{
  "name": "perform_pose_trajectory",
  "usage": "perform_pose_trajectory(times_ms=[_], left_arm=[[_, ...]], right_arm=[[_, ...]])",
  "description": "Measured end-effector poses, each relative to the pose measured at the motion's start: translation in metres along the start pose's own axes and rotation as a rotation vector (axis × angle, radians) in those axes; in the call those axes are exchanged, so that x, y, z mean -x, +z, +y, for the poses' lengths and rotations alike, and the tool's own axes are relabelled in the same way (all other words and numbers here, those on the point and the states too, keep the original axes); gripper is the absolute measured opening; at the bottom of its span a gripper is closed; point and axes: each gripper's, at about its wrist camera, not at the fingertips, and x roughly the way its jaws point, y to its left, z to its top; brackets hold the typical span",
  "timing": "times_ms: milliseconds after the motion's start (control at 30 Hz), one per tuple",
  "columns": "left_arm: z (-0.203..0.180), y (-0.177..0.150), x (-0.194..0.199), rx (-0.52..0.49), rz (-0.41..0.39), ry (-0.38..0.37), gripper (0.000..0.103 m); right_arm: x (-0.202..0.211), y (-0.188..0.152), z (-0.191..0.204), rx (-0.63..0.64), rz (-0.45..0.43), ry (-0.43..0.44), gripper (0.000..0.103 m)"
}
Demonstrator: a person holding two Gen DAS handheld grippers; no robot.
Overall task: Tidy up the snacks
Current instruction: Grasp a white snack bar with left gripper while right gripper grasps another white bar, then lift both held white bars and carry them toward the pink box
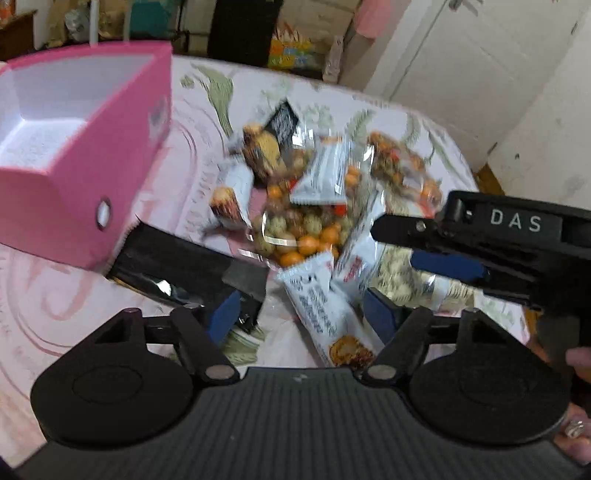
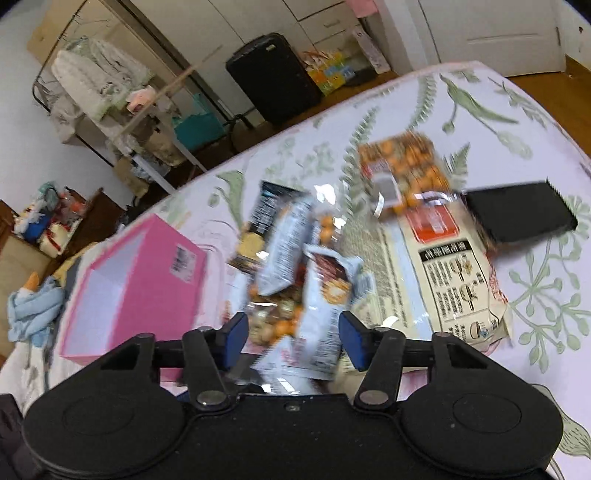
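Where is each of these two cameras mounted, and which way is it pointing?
Left wrist: sits on the left gripper, looking down past its blue pads at the snack pile; the right gripper and a hand show at right.
Right wrist: sits on the right gripper, looking down at a white snack packet between its open fingers.
Shared: the pink box, snack pile and floral cloth.

White walls and white cupboard doors [image 2: 325, 18] back a wooden floor [image 2: 546, 79]. A black suitcase [image 2: 273, 77] stands by a cluttered rack [image 2: 96, 81]. A floral cloth [image 2: 480, 107] covers the table.
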Motion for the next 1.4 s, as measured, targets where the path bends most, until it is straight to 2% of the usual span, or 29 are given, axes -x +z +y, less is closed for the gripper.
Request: perform_pose_trajectory(times_ms=[167, 267, 400, 500, 533, 567, 667, 733, 933, 1067, 1267, 1300, 1400], left_arm=[[0.004, -0.008, -0.019, 0.010, 0.023, -0.023, 0.069], [0.001, -0.011, -0.023, -0.004, 0.013, -0.031, 0.069], [-0.004, -0.013, -0.027, -0.015, 0.021, -0.048, 0.069], [-0.006, -0.013, -0.030, -0.022, 0.050, -0.051, 0.047], [-0.006, -0.012, -0.029, -0.026, 0.064, -0.049, 0.032], [-0.006, -0.011, -0.029, -0.027, 0.078, -0.069, 0.029], [-0.002, -0.008, -0.029, 0.025, 0.128, -0.129, 0.027], [-0.001, -0.008, -0.027, 0.037, 0.146, -0.141, 0.026], [-0.007, -0.005, -0.015, 0.001, 0.175, -0.129, 0.026], [-0.009, -0.005, -0.004, -0.035, 0.220, -0.105, 0.026], [0.001, -0.010, 0.013, -0.045, 0.279, -0.075, 0.026], [0.002, -0.010, 0.017, -0.050, 0.283, -0.088, 0.026], [0.004, -0.009, 0.030, -0.077, 0.282, -0.084, 0.026]], right_arm=[[-0.021, -0.002, -0.014, -0.005, 0.015, 0.023, 0.053], [-0.029, -0.005, -0.008, 0.056, 0.012, 0.006, 0.051], [-0.036, -0.010, -0.001, 0.141, 0.007, -0.043, 0.037], [-0.031, -0.007, -0.003, 0.129, 0.007, -0.034, 0.033], [-0.030, -0.005, -0.005, 0.125, 0.006, -0.031, 0.032], [-0.027, -0.004, -0.006, 0.119, 0.001, -0.024, 0.032], [-0.022, -0.002, -0.009, 0.109, -0.014, -0.011, 0.031], [-0.017, -0.002, -0.009, 0.112, -0.026, -0.005, 0.031], [0.001, 0.000, -0.011, 0.099, -0.054, -0.010, 0.031], [0.016, -0.002, -0.010, 0.108, -0.062, -0.046, 0.031], [0.025, -0.009, -0.005, 0.133, 0.002, -0.129, 0.031], [0.027, -0.013, -0.004, 0.134, 0.003, -0.139, 0.031], [0.034, -0.023, -0.001, 0.134, 0.001, -0.133, 0.031]])
